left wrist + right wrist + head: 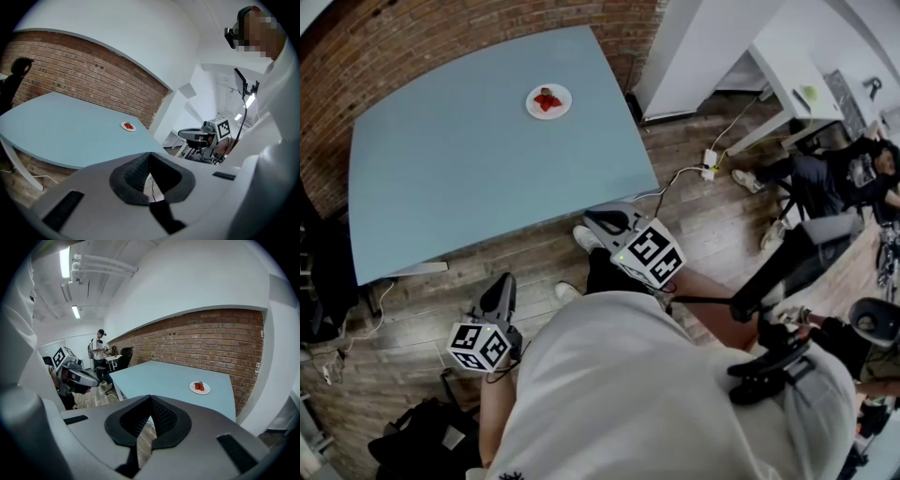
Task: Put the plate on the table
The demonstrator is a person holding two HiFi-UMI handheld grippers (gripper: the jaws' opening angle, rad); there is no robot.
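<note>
stands on the wooden floor (534,267) just off the near edge of the pale blue table (469,187), a gripper in each hand. holds the left gripper (499,292) low over the floor and well apart from the table, fingers pressed together with nothing between them. holds the right gripper (602,221) further forward, near the table's near right corner, fingers likewise pressed together and pinching nothing. points both grippers toward the table. shows the small white plate (562,106) already lying on the table, toward its far right corner, close to the brick wall (487,28) and well apart from both grippers, with a few red pieces of food (547,99) on its middle, too small to tell what kind. shows nothing else on the table top. beyond the table's right side, a white power strip (710,161) with its cable on the floor, a white desk (787,80), and a seated person (834,178) near the right edge of the head view.
</note>
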